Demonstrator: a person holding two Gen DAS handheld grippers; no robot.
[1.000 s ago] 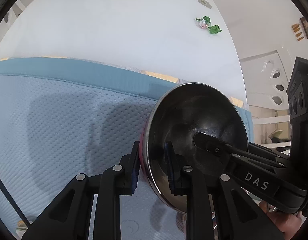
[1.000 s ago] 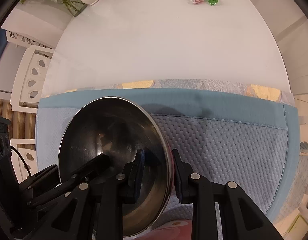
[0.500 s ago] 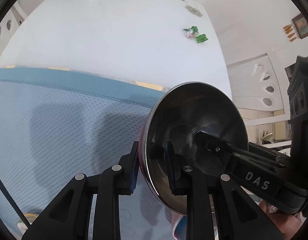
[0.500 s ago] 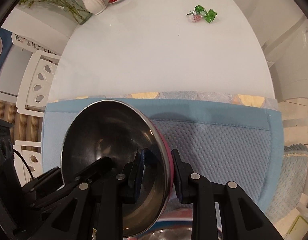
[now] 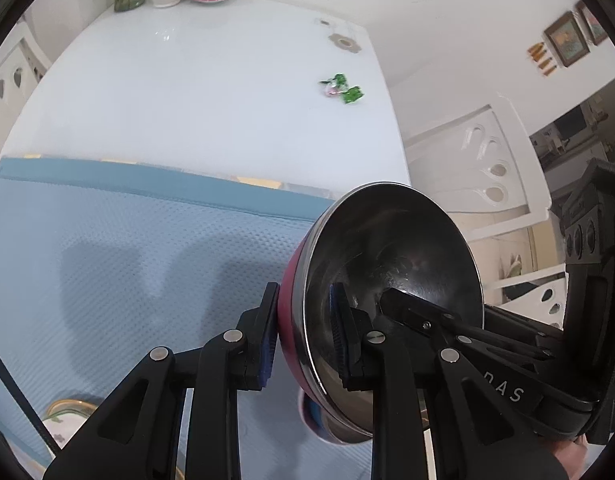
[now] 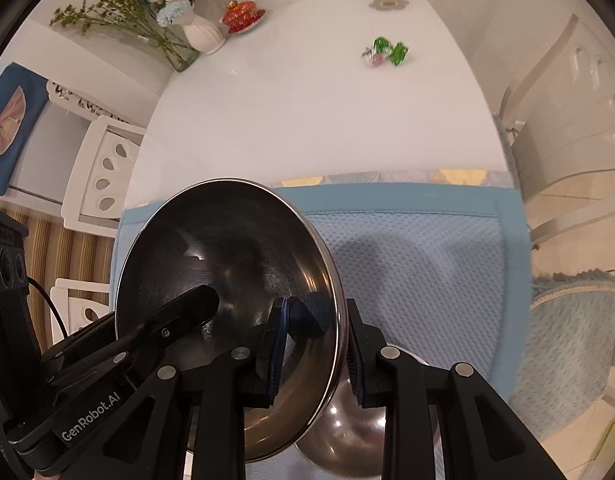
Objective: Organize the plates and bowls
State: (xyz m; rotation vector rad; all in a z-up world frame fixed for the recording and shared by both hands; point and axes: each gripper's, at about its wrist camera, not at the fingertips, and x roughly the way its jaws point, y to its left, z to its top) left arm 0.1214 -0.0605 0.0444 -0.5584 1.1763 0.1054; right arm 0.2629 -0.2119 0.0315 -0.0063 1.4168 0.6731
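A steel bowl with a pink outside (image 5: pixel 391 264) is held in the air above a light blue mat (image 5: pixel 127 256). My left gripper (image 5: pixel 303 334) is shut on its left rim. My right gripper (image 6: pixel 317 344) is shut on the opposite rim of the same bowl (image 6: pixel 227 264). Each gripper's finger shows inside the bowl in the other's view. A second steel bowl (image 6: pixel 347 432) lies below the held one, partly hidden. A gold-rimmed plate (image 5: pixel 63 420) peeks in at the lower left of the left wrist view.
The mat lies on a white table (image 5: pixel 195 92). Green wrapped candies (image 5: pixel 343 90) lie on the table beyond the mat. A vase of flowers (image 6: pixel 199 32) and a red lidded cup (image 6: pixel 241 14) stand at the far end. White chairs (image 6: pixel 103 168) flank the table.
Both grippers have risen with the bowl and pulled back from the table, so more of the table and room shows. A second bowl has come into view below.
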